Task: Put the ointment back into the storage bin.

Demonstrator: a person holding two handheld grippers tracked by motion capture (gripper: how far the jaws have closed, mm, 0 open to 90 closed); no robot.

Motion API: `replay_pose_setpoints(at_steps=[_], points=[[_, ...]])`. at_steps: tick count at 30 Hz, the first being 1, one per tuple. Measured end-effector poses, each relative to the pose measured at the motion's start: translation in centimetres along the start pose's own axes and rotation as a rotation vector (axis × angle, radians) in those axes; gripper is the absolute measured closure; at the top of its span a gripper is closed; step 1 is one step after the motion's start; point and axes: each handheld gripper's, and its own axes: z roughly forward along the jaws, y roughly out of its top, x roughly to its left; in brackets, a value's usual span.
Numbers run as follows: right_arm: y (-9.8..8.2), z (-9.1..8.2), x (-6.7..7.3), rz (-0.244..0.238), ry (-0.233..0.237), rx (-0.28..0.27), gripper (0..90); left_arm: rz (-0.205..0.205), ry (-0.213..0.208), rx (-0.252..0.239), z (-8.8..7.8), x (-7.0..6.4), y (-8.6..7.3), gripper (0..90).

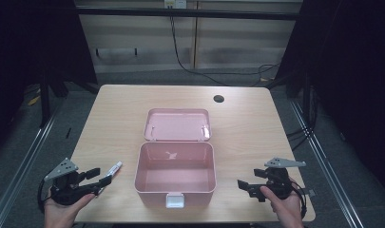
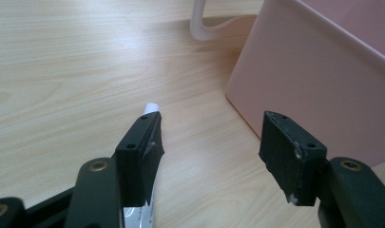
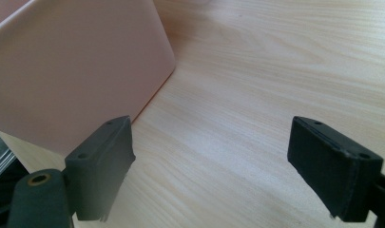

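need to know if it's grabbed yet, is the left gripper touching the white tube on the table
Cannot tell. In the left gripper view the open left gripper has one jaw overlapping the white tube, hiding any gap or contact.

Matt pale wood-grain table (image 1: 114,114), smooth pink plastic box (image 1: 175,185), open-lidded.

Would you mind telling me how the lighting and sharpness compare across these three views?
High view: the table is evenly lit while the surroundings fall into near-black, and the pink box shows a small glare patch inside. Left gripper view: the wood grain is crisp but the near jaws are soft, and the white tube is half hidden. Right gripper view: the jaws are blurred, and the box wall looks washed and featureless.
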Motion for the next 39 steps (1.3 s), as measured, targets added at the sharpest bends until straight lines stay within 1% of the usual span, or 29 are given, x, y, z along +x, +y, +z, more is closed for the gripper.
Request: replay_pose_setpoints(at_steps=[3,4,6,9,10,11,12,14,16,17,18,19,20,21,22,23,24,26,27,28,29,30,31,33,34,35,36,37,39], points=[[0.0,0.0,0.0,-0.001,0.001,-0.002,15.2,-0.016,0.002,0.005,0.0,-0.1,0.1,39.9],[0.0,0.0,0.0,-0.002,-0.001,-0.002,15.2,-0.033,-0.009,0.002,0.0,0.0,0.1,40.5],[0.0,-0.1,0.0,-0.004,0.001,-0.005,15.2,-0.048,-0.018,0.007,-0.2,0.0,0.1,44.5],[0.0,-0.1,0.1,-0.004,0.003,-0.003,15.3,-0.034,-0.031,0.013,-0.3,-0.1,0.3,45.6],[0.0,0.0,0.1,-0.006,0.002,-0.004,15.3,-0.030,-0.027,0.020,-0.4,-0.2,0.4,47.2],[0.0,0.0,0.1,-0.007,0.003,-0.003,15.3,-0.021,-0.017,0.038,-0.5,-0.3,0.6,49.4],[0.0,0.0,0.1,-0.005,0.002,-0.001,15.3,-0.018,-0.010,0.042,-0.6,-0.3,0.8,51.0],[0.0,0.0,0.1,-0.002,0.003,-0.001,15.3,-0.021,0.038,0.062,-0.6,-0.4,1.1,51.5],[0.0,0.0,0.1,-0.004,0.005,0.000,15.4,-0.014,0.050,0.104,-0.4,-0.2,1.3,52.0],[0.0,0.0,0.1,-0.004,0.007,0.000,15.4,-0.011,0.065,0.132,-0.2,-0.2,1.4,53.1],[0.0,0.0,0.1,-0.002,0.006,0.001,15.4,-0.001,0.073,0.152,-0.1,-0.1,1.5,54.1],[0.0,0.0,0.1,-0.002,0.008,0.001,15.4,0.009,0.074,0.184,0.1,-0.1,1.6,54.4],[0.0,0.0,0.1,-0.002,0.008,0.001,15.4,0.011,0.075,0.195,0.2,-0.1,1.7,54.4],[0.0,0.0,0.1,-0.003,0.007,0.001,15.4,0.017,0.090,0.205,0.2,-0.2,2.0,54.4],[0.0,0.0,0.1,-0.002,0.007,0.002,15.4,0.033,0.095,0.228,0.3,-0.2,2.2,54.3],[0.0,0.0,0.1,-0.002,0.007,0.001,15.4,0.044,0.087,0.264,0.4,-0.3,2.7,53.4],[0.0,0.0,0.1,-0.003,0.006,0.000,15.4,0.041,0.071,0.274,0.5,-0.3,3.0,52.3],[0.0,0.0,0.0,0.000,0.004,0.001,15.4,0.044,0.066,0.309,0.9,-0.3,3.6,52.9],[0.0,0.0,0.0,-0.001,0.004,0.000,15.4,0.060,0.060,0.346,1.1,-0.3,3.9,53.5],[0.0,0.0,0.0,-0.001,0.005,0.001,15.4,0.063,0.065,0.358,1.3,-0.2,4.1,54.9],[0.0,0.0,0.0,-0.001,0.005,0.002,15.4,0.070,0.086,0.387,1.6,-0.2,4.4,56.6],[0.0,0.0,0.0,-0.001,0.006,0.002,15.4,0.074,0.106,0.376,1.7,-0.3,4.5,61.9],[0.0,0.0,0.1,-0.001,0.006,0.003,15.4,0.057,0.124,0.371,1.7,-0.3,4.8,63.6],[0.0,0.1,0.1,-0.001,0.008,0.007,15.6,0.058,0.103,0.411,1.9,-0.1,5.0,62.8],[-0.1,0.1,0.0,0.000,0.009,0.009,15.6,0.048,0.095,0.425,2.1,0.0,5.1,61.6],[0.0,0.1,0.0,0.000,0.009,0.009,15.6,0.045,0.105,0.437,2.3,0.2,5.2,60.0],[0.0,0.1,0.1,-0.001,0.007,0.009,15.7,0.038,0.102,0.456,2.6,0.5,5.3,58.6],[0.0,0.1,0.1,-0.003,0.007,0.008,16.0,0.021,0.089,0.487,3.1,1.1,5.5,57.6],[0.0,0.1,0.1,-0.005,0.010,0.011,16.2,0.018,0.083,0.525,3.8,2.0,5.7,57.5]])
